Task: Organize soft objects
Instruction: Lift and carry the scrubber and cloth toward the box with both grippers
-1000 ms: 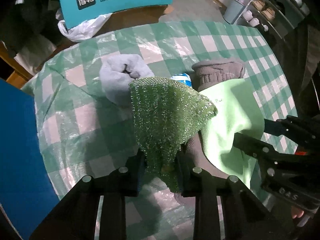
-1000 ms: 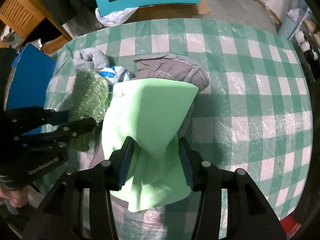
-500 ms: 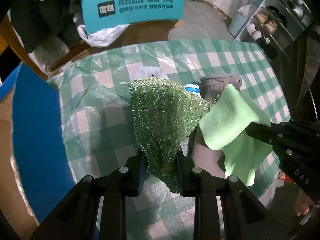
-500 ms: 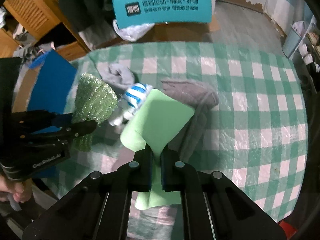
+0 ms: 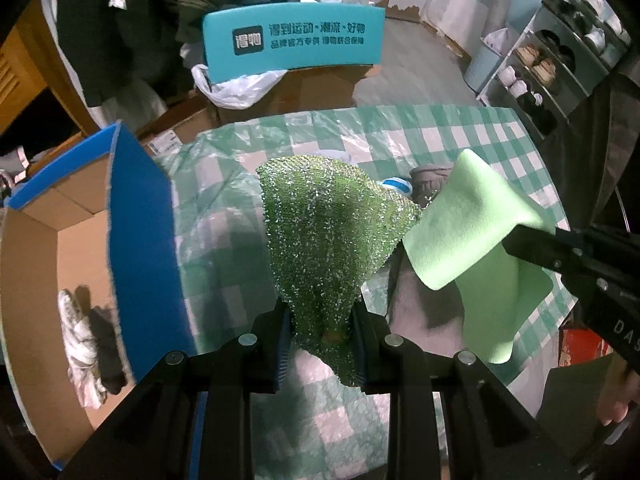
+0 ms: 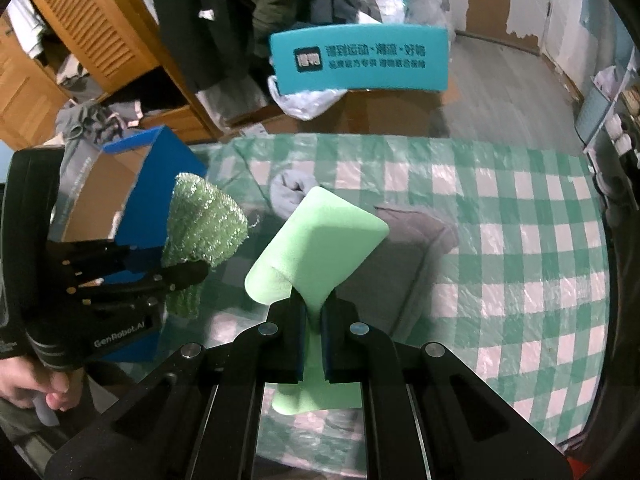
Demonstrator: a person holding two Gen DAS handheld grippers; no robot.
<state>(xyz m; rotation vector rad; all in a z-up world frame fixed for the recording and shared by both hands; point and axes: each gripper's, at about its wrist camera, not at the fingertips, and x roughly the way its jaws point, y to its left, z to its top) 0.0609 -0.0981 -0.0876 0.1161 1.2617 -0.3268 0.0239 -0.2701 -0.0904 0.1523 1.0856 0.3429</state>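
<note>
Behind table (image 6: pixel 520 240), teal sign (image 6: pixel 360 60); "GenRobot.AI" marks left tongs (image 6: pixel 188 276).

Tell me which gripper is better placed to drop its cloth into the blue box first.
Left, probably. The left gripper, jaws shut on the sparkly green cloth, sits right beside the open blue box. The right gripper, holding the light green cloth, is farther over the table.

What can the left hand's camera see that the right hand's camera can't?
Only the left camera looks down into the open cardboard box, where socks lie, and sees the shoe rack. Only the right camera shows the wooden cupboard. Both show the sparkly green cloth in the left gripper, the light green cloth in the right gripper, and the checked table.
</note>
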